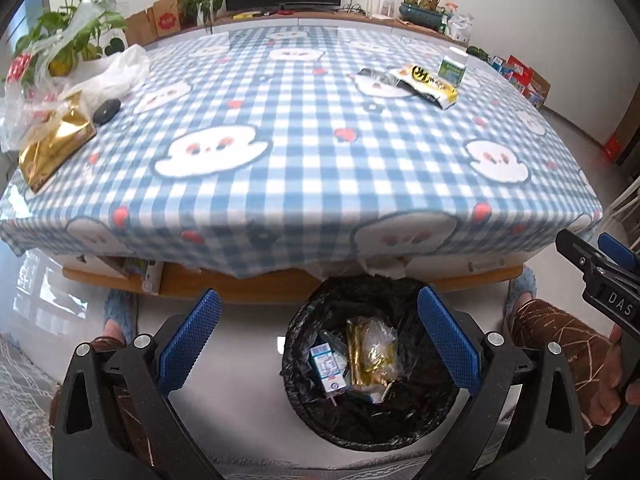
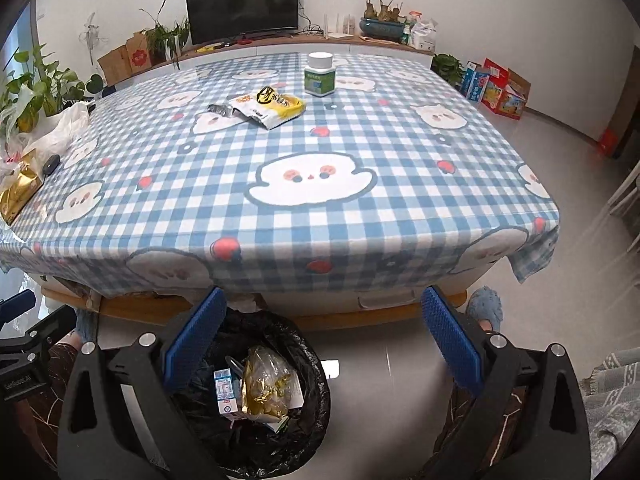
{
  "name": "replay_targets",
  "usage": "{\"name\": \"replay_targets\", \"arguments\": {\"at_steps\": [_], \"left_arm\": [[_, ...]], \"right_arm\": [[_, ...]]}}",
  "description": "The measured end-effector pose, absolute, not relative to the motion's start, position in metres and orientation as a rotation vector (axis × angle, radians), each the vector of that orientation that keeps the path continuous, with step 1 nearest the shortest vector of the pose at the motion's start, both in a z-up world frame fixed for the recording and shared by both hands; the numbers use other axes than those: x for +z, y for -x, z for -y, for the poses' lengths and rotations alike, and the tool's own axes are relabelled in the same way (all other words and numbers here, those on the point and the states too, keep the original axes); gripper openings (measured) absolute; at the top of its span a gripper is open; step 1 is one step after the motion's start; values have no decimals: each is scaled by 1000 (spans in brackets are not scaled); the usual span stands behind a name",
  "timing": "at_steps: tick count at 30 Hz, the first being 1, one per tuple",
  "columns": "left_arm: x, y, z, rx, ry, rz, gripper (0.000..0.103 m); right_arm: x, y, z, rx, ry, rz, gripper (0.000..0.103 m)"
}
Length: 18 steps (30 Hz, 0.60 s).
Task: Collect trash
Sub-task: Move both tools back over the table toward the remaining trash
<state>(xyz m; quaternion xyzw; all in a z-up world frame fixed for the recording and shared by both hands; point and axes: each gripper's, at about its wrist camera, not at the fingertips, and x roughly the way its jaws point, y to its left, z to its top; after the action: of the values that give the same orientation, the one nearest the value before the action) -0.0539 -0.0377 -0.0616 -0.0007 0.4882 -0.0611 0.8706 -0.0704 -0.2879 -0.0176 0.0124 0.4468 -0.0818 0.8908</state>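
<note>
A black-lined trash bin (image 1: 312,408) (image 2: 312,392) stands on the floor at the table's near edge, holding a small milk carton (image 1: 329,368) (image 2: 225,394) and crumpled gold and clear wrappers (image 1: 372,354) (image 2: 266,384). My left gripper (image 1: 320,340) hangs open above the bin, nothing between its fingers. My right gripper (image 2: 324,332) is open too, just right of the bin. On the checked tablecloth lie a yellow snack bag (image 1: 420,82) (image 2: 268,108), a white-capped green bottle (image 1: 452,66) (image 2: 319,74) and a gold bag (image 1: 52,144) (image 2: 18,194).
Clear plastic bags (image 1: 108,76) (image 2: 60,128) and a black round object (image 1: 106,110) (image 2: 51,164) sit at the table's left, by potted plants (image 1: 72,36). A monitor (image 2: 242,6) stands on the far counter. Slippered feet (image 2: 486,308) rest under the table edge. Boxes (image 2: 496,88) line the right wall.
</note>
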Motion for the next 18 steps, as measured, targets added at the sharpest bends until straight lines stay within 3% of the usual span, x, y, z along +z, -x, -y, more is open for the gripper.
{"name": "replay_targets", "arguments": {"at_steps": [18], "left_arm": [[-20,-68,127,-137,-11,-1007,97]], "right_arm": [[18,-19,355,-204,-12,-875,94]]}}
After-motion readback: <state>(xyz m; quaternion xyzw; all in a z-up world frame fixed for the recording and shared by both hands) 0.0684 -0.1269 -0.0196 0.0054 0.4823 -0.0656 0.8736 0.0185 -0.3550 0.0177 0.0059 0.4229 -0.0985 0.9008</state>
